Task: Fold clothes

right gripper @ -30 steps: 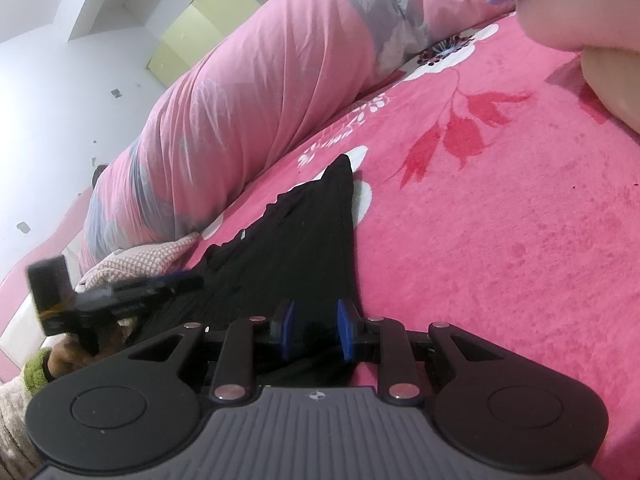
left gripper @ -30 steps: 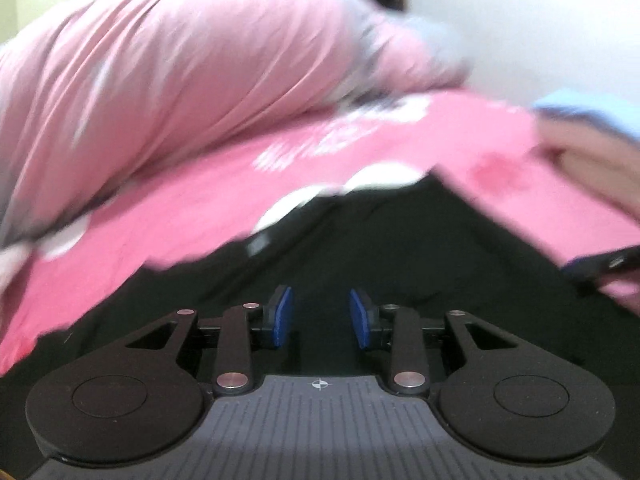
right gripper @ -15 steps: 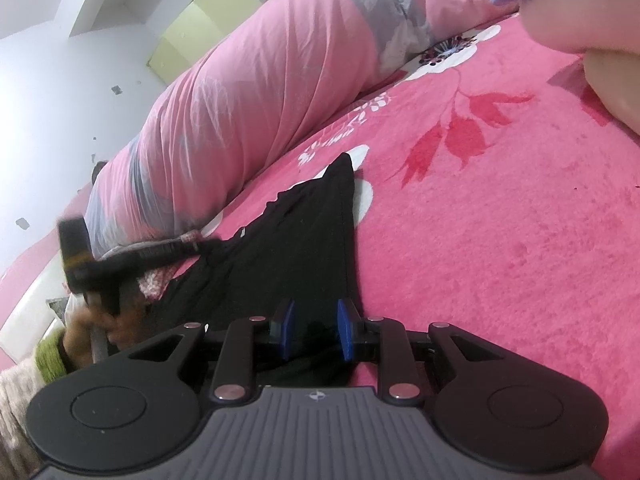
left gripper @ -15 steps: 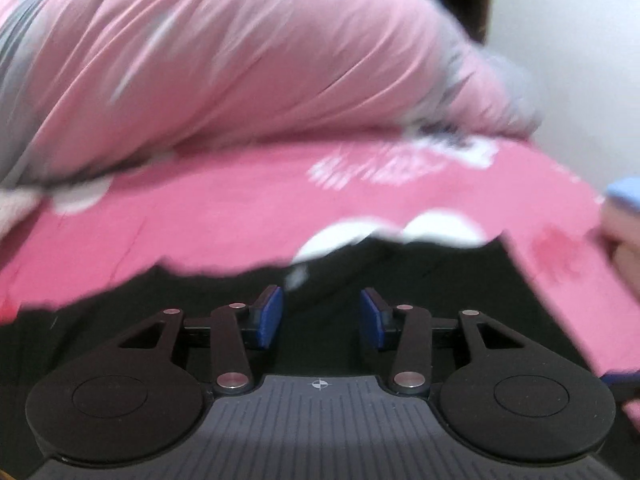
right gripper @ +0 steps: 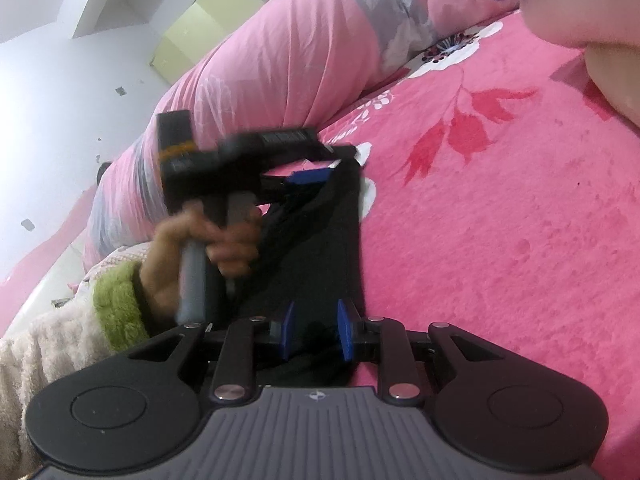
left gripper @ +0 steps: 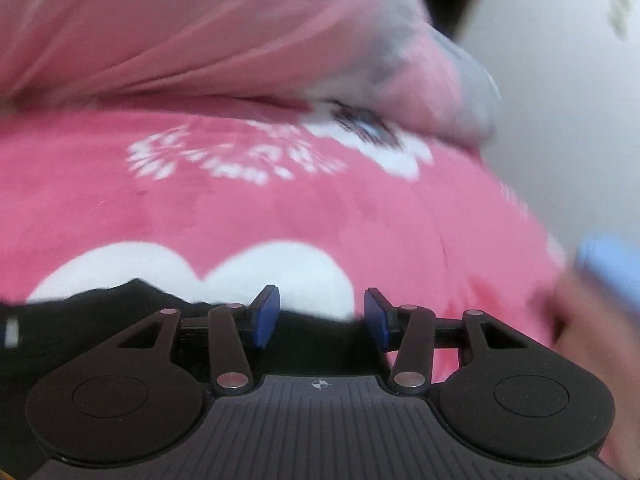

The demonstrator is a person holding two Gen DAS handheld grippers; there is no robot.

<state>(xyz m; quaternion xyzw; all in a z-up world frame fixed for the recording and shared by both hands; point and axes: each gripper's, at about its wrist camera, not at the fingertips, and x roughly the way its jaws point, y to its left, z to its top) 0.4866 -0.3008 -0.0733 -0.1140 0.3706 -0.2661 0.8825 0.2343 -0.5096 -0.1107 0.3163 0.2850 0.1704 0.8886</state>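
Observation:
A black garment point(right gripper: 320, 240) lies stretched lengthwise on the pink flowered bedspread point(right gripper: 500, 240). My right gripper point(right gripper: 316, 328) is at its near end, pads pressed on a bunch of the black cloth. My left gripper point(right gripper: 316, 172), held by a hand point(right gripper: 224, 240), hovers at the garment's far corner. In the left wrist view the left gripper point(left gripper: 320, 312) stands open, its blue pads apart above the edge of the black garment point(left gripper: 60, 320). Nothing is pinched between them. That view is blurred.
A long rolled pink and grey quilt point(right gripper: 300, 60) runs along the far side of the bedspread point(left gripper: 240, 208). A person's bare limb point(right gripper: 580, 8) with pale blue cloth sits at the right. A cream sleeve with a green cuff point(right gripper: 116, 300) is at the left.
The left gripper swept from the garment's left side to its far corner, rolled upright, and its jaws widened. The right gripper and its hold on the cloth stayed as they were.

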